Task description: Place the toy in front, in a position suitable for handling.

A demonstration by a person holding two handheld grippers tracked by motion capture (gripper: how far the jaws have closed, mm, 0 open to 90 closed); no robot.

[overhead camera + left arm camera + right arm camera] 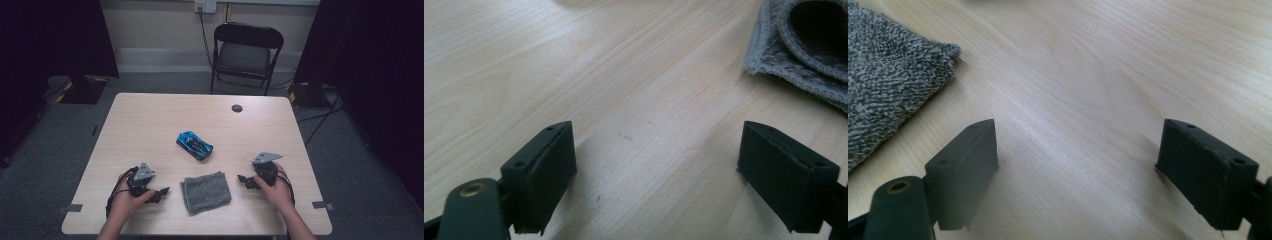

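Table (150, 125), light wood, with a person at its near edge, a gripper in each hand. Left gripper (162, 192) low over the tabletop at about 7 o'clock from the table's middle, tips turned toward the cloth (206, 191); jaws spread wide, bare wood between them, nothing held. In the left gripper view (656, 165) the cloth's hemmed edge (796, 50) sits at 1 o'clock, well clear of the jaws. Right gripper (243, 180) at about 5 o'clock from the middle, tips also facing the cloth; jaws equally wide, holding nothing. In the right gripper view (1078, 165) the grey knit cloth (888, 75) lies at 10 o'clock, near the left-hand jaw but apart from it. Cloth folded, flat on the table, between the two grippers, touched by neither. Blue toy car (194, 145) at 12 o'clock from the cloth, near the table's middle, set on a slant. Small dark disc (237, 108) toward the far edge. Black folding chair (246, 52) beyond the table.
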